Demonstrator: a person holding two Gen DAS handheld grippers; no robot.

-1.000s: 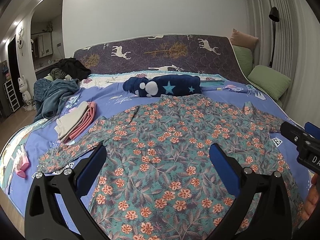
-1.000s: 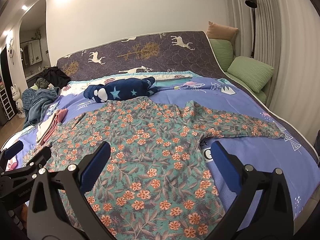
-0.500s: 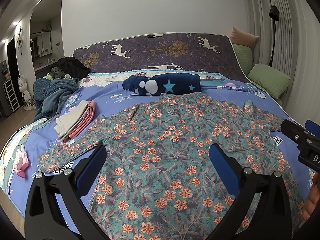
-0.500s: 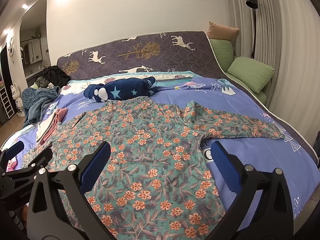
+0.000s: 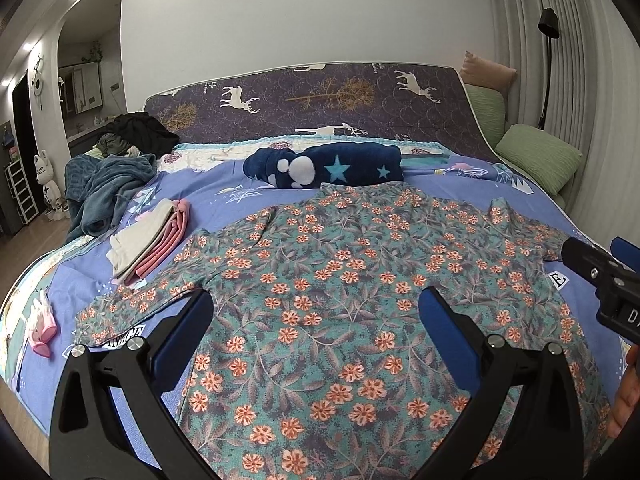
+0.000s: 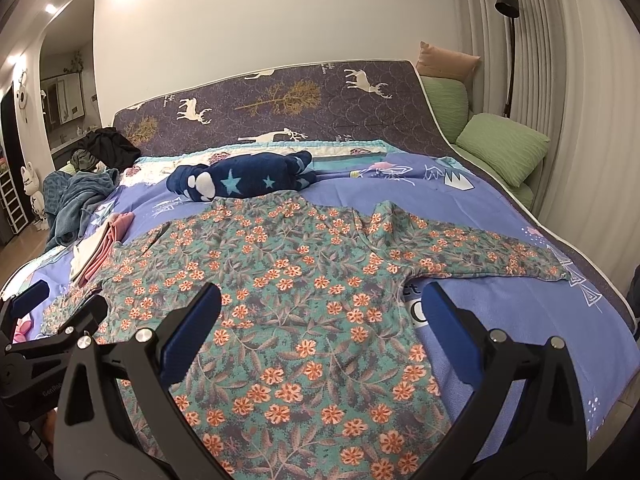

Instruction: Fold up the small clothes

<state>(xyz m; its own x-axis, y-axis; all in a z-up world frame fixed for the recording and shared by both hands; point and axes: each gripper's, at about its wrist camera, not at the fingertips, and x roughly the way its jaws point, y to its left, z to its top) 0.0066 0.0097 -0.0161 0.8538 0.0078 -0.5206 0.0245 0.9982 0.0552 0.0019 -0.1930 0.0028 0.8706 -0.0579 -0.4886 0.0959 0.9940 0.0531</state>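
A teal long-sleeved top with orange flowers (image 5: 340, 280) (image 6: 288, 280) lies spread flat on the bed, sleeves out to both sides. My left gripper (image 5: 316, 312) hovers open above the top's lower middle, nothing between its blue pads. My right gripper (image 6: 320, 308) also hangs open, over the top's lower right part near the right armpit. In the left wrist view the right gripper (image 5: 600, 272) shows at the right edge with a hand (image 5: 626, 400) below it. The left gripper (image 6: 44, 320) appears at the left edge of the right wrist view.
A folded cream and pink pile (image 5: 148, 240) lies left of the top. A navy star-print garment (image 5: 328, 166) sits beyond the collar. A crumpled blue blanket (image 5: 104, 188) and dark clothes (image 5: 140, 132) are far left. Pink socks (image 5: 42, 324) lie near the bed's left edge. Green pillows (image 6: 500, 148) line the right.
Both grippers have drifted very slightly; the top lies as before and both stay open.
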